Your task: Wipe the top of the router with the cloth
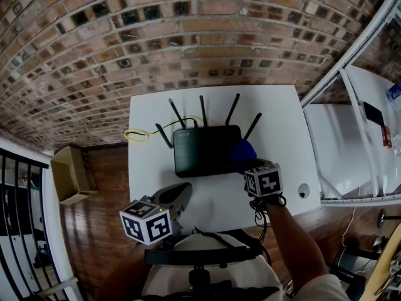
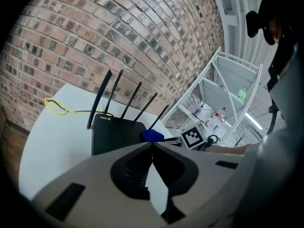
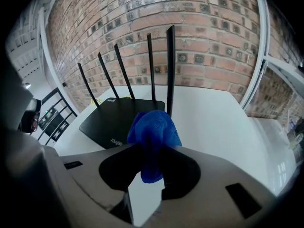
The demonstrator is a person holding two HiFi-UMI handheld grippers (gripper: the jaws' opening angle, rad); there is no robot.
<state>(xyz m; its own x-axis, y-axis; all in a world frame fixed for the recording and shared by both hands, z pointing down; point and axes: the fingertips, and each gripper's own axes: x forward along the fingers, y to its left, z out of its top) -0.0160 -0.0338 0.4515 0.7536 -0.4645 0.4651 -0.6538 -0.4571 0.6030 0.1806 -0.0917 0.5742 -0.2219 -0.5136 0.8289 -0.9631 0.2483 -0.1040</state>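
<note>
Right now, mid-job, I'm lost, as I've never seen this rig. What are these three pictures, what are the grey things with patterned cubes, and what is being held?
There is no robot. A person holds a two-jaw gripper in each hand, and the patterned cubes are part of those grippers. The head view looks down from the person's head onto a white table. On it lie a black router with five antennas and a yellow cable. The other two pictures come from a camera on each gripper, looking along its jaws. The right gripper is shut on a blue cloth, by the router's right side. The left gripper is shut and empty.
</note>
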